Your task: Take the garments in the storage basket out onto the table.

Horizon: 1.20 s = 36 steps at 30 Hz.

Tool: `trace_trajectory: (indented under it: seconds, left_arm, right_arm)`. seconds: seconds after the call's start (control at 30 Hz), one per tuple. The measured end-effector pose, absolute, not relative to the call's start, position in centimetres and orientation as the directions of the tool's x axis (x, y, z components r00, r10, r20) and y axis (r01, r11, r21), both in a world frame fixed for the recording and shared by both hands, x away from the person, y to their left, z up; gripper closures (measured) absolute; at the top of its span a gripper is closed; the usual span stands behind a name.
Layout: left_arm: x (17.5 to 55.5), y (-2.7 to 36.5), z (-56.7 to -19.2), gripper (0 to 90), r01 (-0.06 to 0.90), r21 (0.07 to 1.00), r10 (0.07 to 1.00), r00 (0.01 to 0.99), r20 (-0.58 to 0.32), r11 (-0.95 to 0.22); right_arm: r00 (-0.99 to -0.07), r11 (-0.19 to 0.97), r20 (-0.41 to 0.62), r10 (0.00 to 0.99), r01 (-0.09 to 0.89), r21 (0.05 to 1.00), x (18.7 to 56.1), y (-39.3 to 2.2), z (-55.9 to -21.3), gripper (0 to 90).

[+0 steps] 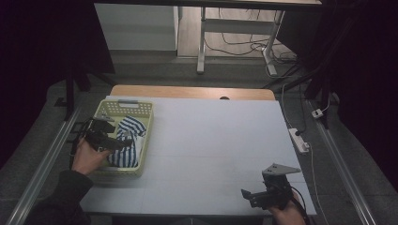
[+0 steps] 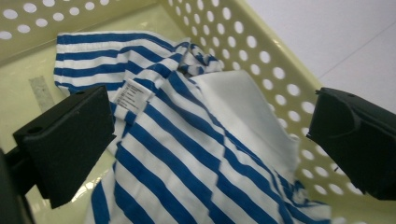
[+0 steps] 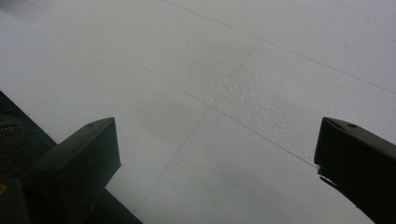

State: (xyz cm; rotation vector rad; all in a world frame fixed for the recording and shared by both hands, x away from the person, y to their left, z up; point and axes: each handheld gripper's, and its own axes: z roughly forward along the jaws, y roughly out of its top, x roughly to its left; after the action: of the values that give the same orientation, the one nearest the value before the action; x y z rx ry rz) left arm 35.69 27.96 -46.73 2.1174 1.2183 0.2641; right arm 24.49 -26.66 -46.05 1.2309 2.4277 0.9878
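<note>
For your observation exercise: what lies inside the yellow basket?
Inside the basket lies a crumpled blue-and-white striped garment, its label showing. The left gripper hovers open above it. Anything beneath the cloth is covered.

You see a blue-and-white striped garment [image 2: 187,154] with a white label (print too small to read) inside a pale yellow perforated basket [image 2: 261,51]. Your grippers' jaws are black, and the table [image 1: 211,140] surface is pale grey-white.
</note>
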Motion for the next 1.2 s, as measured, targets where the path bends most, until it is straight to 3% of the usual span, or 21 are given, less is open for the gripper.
trace_trajectory:
  seconds: [0.2,0.77,1.2]
  left_arm:
    - [37.2,27.4,-48.0,0.0,0.702,0.593,0.823,0.557,-0.109,-0.396]
    - [39.8,26.2,-52.4,0.0,0.816,0.334,0.831,0.538,-0.14,-0.472]
    - [40.1,25.6,-52.5,0.0,0.809,0.305,0.829,0.551,-0.097,-0.502]
  right_arm:
    - [-0.615,0.417,0.082,0.784,0.619,0.665,24.5,-26.7,-46.1,0.0]
    - [-0.621,0.425,0.078,0.78,0.617,0.662,24.5,-26.6,-46.1,0.0]
    - [-0.626,0.436,0.072,0.777,0.617,0.655,24.5,-26.4,-46.1,0.1]
